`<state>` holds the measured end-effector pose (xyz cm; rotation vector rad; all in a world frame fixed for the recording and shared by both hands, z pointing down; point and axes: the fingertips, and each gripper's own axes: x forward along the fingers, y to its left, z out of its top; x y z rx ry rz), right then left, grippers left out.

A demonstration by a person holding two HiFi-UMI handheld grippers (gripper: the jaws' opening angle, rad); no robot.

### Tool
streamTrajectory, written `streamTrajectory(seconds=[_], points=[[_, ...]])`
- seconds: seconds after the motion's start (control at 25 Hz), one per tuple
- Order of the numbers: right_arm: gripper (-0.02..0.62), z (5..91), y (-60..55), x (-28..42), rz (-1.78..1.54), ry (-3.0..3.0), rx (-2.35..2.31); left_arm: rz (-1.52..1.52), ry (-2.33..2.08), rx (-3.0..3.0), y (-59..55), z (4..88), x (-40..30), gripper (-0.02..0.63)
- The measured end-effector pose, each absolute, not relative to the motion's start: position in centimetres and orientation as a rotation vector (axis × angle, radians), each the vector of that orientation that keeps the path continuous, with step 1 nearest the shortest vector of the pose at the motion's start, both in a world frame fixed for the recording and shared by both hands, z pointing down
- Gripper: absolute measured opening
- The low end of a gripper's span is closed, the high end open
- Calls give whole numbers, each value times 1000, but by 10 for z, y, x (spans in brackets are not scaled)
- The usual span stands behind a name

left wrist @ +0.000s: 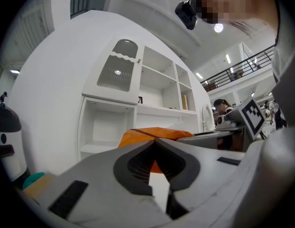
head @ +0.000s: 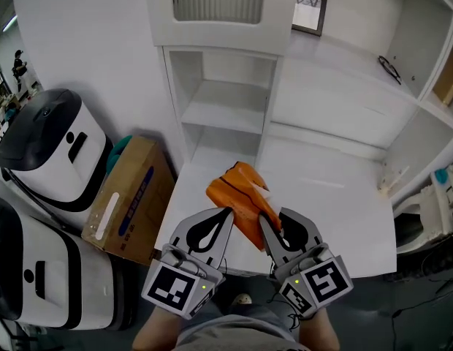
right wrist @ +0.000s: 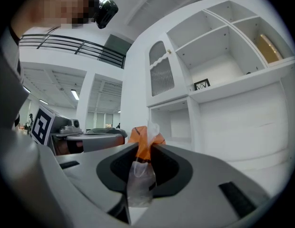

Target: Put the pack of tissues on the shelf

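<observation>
Two hand-held grippers meet at the orange pack of tissues [head: 241,196], which hangs in the air between them above the near edge of the white tabletop [head: 336,210], in front of the white shelf unit [head: 226,112] and not touching it. The left gripper [head: 225,214] comes in from the pack's left side. In the left gripper view its jaws are drawn together at the tips [left wrist: 154,141], and the pack [left wrist: 157,133] lies right at and just beyond them, its orange wrapper also showing through the gap between the pads, so we read this as a pinch on the pack's edge. The right gripper [head: 274,221] comes in from the pack's right side. In the right gripper view its jaws [right wrist: 145,148] are clamped on the pack's gathered end, where a strip of clear film [right wrist: 138,179] runs back between the pads and the orange body [right wrist: 140,137] stands just past the tips. The shelf compartments behind are open-fronted. A cardboard box [head: 131,196] stands on the floor to the left of the table.
</observation>
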<state>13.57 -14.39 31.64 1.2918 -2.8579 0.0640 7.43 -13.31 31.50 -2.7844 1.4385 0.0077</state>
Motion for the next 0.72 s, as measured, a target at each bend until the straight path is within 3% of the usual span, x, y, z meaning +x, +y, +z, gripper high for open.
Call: streamTrajectory(seconds=[0.72], points=[[80,312,-211,74,98,-2763,1441,23,1305,-2858,-210,308,9,26]])
